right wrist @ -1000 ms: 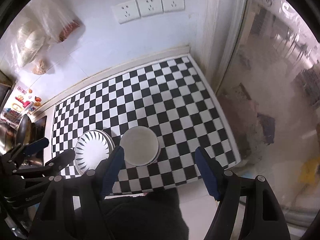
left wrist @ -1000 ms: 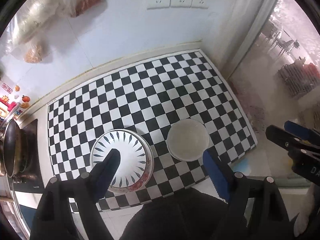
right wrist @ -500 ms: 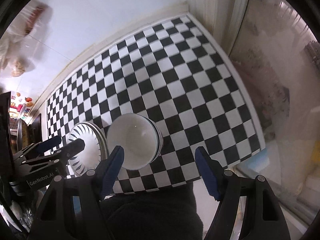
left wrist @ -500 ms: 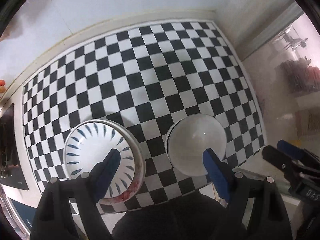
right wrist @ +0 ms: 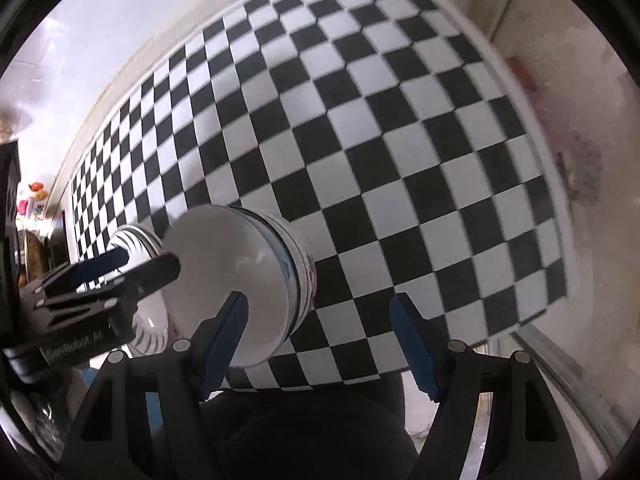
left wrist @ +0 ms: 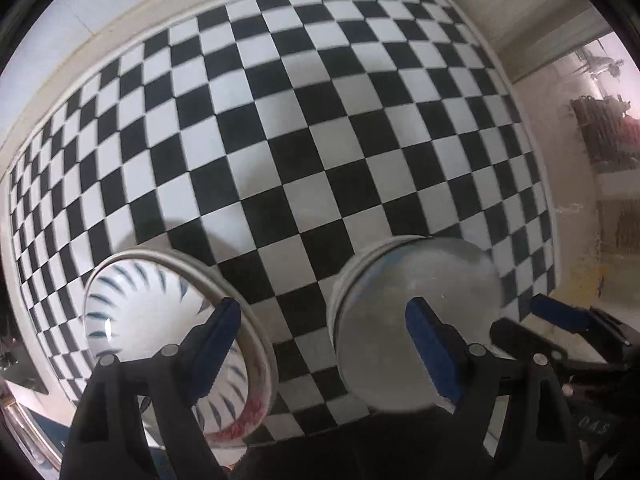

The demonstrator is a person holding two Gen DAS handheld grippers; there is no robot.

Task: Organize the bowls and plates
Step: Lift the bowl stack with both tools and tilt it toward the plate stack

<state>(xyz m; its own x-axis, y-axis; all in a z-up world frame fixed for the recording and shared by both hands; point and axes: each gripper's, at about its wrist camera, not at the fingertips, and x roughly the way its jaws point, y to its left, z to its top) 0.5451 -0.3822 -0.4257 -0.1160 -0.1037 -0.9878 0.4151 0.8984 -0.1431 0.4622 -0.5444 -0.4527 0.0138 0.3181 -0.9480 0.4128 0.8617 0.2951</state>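
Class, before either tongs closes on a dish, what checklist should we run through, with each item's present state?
1. Left tongs open: ok.
2. Right tongs open: ok.
3. Patterned bowl and white bowl stack both on the checkered mat: ok.
4. Left tongs straddle one rim: not ok, they span the gap between the dishes.
5. Right tongs straddle the white stack's rim: cannot tell.
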